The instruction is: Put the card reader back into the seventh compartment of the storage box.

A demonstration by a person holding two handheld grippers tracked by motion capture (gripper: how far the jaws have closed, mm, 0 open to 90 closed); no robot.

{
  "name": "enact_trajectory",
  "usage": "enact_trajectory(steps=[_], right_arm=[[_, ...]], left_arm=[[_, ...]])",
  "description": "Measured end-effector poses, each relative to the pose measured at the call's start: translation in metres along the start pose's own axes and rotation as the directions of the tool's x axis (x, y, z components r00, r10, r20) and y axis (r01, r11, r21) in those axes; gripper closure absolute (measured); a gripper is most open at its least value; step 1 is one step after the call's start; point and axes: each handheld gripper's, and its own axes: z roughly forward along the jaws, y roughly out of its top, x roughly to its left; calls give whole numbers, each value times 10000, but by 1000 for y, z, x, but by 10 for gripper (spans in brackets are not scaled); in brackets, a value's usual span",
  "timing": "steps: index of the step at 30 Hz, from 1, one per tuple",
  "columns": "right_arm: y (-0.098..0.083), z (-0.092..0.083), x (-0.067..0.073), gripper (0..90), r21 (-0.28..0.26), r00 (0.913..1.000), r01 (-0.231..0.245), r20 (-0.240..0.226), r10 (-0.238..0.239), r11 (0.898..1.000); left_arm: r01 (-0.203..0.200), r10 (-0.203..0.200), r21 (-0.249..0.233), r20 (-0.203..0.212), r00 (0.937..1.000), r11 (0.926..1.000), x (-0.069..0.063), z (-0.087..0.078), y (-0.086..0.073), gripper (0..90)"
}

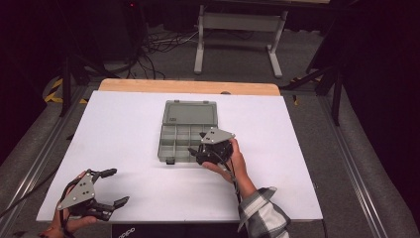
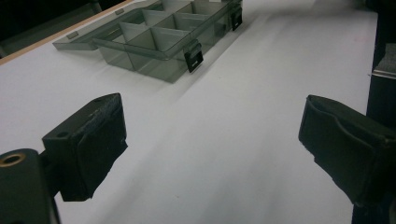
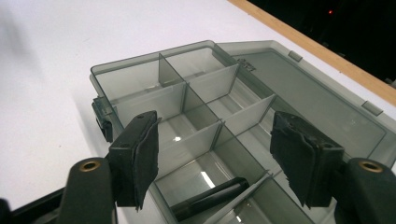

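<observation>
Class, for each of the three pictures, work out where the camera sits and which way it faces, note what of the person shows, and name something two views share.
High view: above the person's side, looking forward and down on the white table; both hands show, with the left gripper and right gripper.
Left gripper view: rides the left gripper, looking along its open jaws across the table.
Right gripper view: rides the right gripper, looking down into the compartments.
Shared: all three show the open grey organizer box.

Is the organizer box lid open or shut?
Open. The organizer box has its lid folded flat on the table behind it, with the compartments exposed.
</observation>
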Motion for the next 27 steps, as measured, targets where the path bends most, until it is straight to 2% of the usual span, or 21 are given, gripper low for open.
enact_trajectory(steps=[8,10,11,27], right_arm=[[4,-5,5,336,-213,9994,300,200,-296,9993],[5,-6,5,333,-269,9993,296,223,-290,9992],[6,-8,6,331,-422,9988,309,399,-293,9986],[15,-28,12,281,-1289,9960,478,814,-375,9905]], left_arm=[[-56,56,25,0,10000,10000,1,0,0,83],[-56,56,34,-3,10000,10000,1,0,0,82],[-2,1,-14,-10,10000,10000,0,0,0,81],[-140,139,-14,-94,9999,9999,1,-1,0,80]])
